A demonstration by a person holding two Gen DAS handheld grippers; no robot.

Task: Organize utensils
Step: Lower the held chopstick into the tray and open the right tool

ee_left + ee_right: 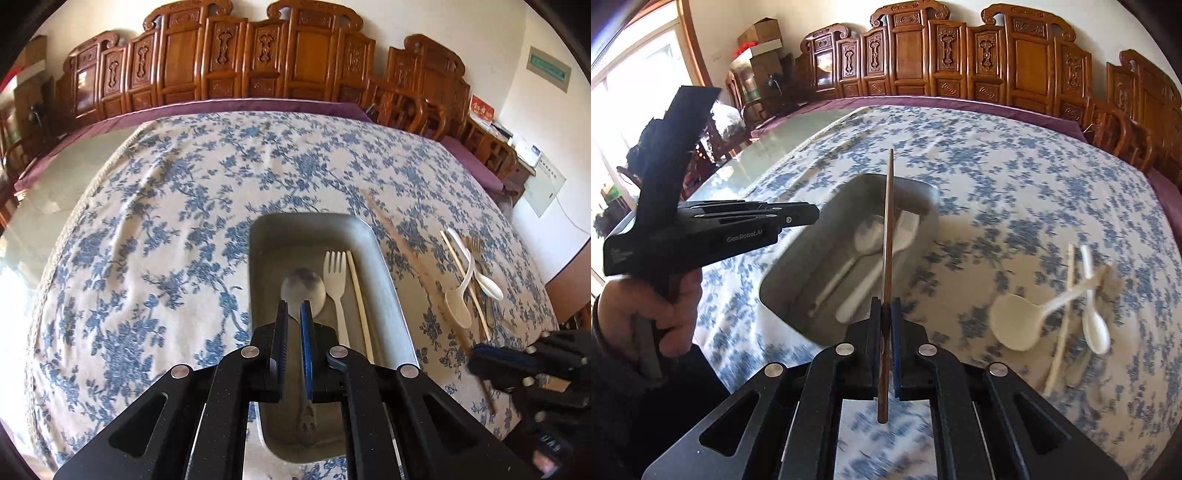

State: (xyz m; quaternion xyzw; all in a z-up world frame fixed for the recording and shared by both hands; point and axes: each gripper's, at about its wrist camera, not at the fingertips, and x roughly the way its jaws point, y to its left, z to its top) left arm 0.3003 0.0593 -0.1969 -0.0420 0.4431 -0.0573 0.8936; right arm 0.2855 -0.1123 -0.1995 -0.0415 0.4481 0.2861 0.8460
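One dark chopstick is pinched in the right gripper, its long axis running straight out along the fingers and its far tip reaching over the metal tray, which lies just ahead and slightly left of that gripper; my guess is the coming move is a short carry forward and a lowering so the stick lands lengthwise in the tray. The left gripper hangs directly above the tray with its fingers pressed together on nothing, over the metal spoon that lies beside a pale fork and a light chopstick. Only the left wrist view shows these sharply; the right wrist view blurs them, yet shows the pale spoons still loose right of the tray
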